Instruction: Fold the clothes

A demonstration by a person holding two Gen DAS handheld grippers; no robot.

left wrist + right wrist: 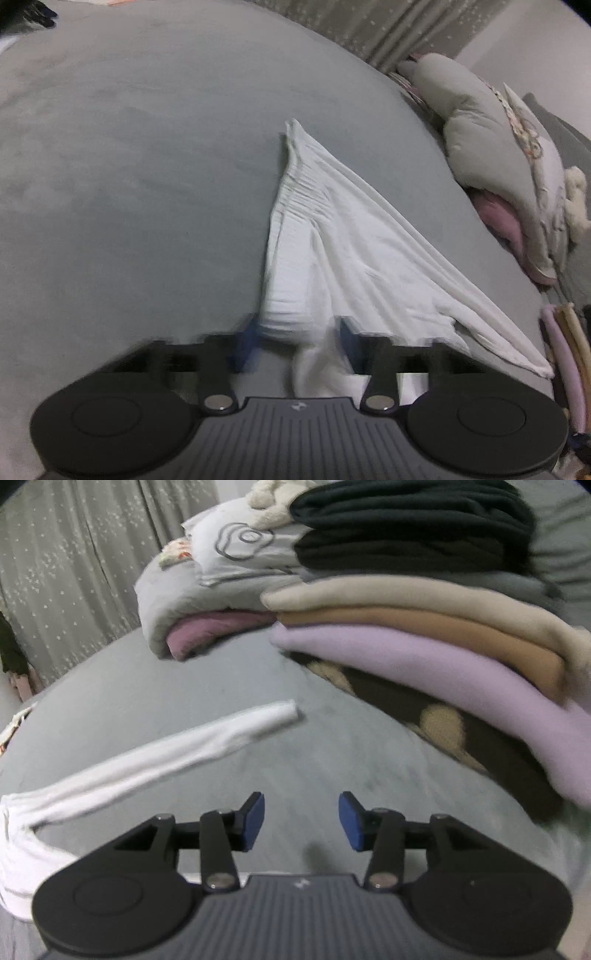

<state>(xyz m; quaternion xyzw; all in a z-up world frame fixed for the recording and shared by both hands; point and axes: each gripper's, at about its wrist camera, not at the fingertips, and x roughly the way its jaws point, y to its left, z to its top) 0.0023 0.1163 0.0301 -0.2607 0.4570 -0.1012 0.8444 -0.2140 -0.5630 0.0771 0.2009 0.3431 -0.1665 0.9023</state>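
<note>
A white garment (332,240) lies stretched on the grey bed (147,166), tapering to a far corner. My left gripper (299,341) has its jaws wide apart, with the garment's near bunched edge lying between the blue pads; the frame is blurred there. In the right wrist view the same white garment (147,764) lies as a long strip to the left. My right gripper (301,821) is open and empty above bare grey bedding (332,738), to the right of the garment.
A stack of folded clothes (443,646), lilac, tan, beige and black, lies at the right on a brown spotted blanket (443,716). A grey pillow (498,155) over pink fabric sits at the bed's far right. Grey curtains (55,572) hang behind.
</note>
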